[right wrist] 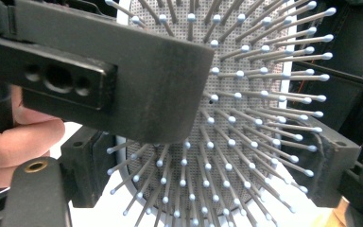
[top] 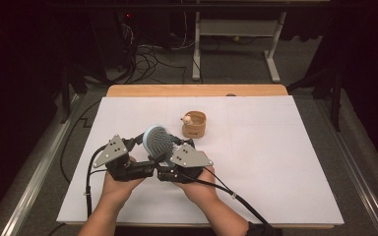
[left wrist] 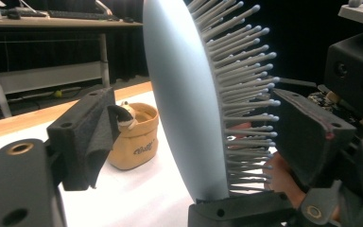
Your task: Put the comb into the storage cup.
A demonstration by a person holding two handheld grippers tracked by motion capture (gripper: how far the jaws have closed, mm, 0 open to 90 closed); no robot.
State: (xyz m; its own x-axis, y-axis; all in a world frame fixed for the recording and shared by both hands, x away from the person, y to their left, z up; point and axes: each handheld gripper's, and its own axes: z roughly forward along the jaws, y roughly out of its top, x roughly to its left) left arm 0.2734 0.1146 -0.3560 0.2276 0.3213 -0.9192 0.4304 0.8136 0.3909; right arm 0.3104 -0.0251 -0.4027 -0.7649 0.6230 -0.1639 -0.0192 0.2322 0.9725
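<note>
A wide white sheet (top: 275,167) covers most of the light wooden table (top: 197,90), and near its front edge a person's two hands hold a black two-jaw gripper each, drawn close together over the sheet. Between them stands a pale blue oval hairbrush with a grey bristle pad and ball-tipped pins (top: 156,140), raised on edge above the sheet, its pins facing the person's right. The left gripper (top: 139,147) has the brush head (left wrist: 184,109) between its jaws: in the left gripper view the smooth blue back faces the left jaw with a gap showing between them, while the right jaw sits in among the pin tips, so the jaws are parted around the head and not pressing it on both sides. The right gripper (top: 173,153) comes at the brush from the pin side; in the right gripper view the bristle pad (right wrist: 246,123) sits just ahead with a black jaw across it, and I cannot tell whether this gripper's jaws pinch the brush. Further back on the sheet, well apart from the hands, stands a small tan cup-shaped holder with a little figure on its rim (top: 194,124).
</note>
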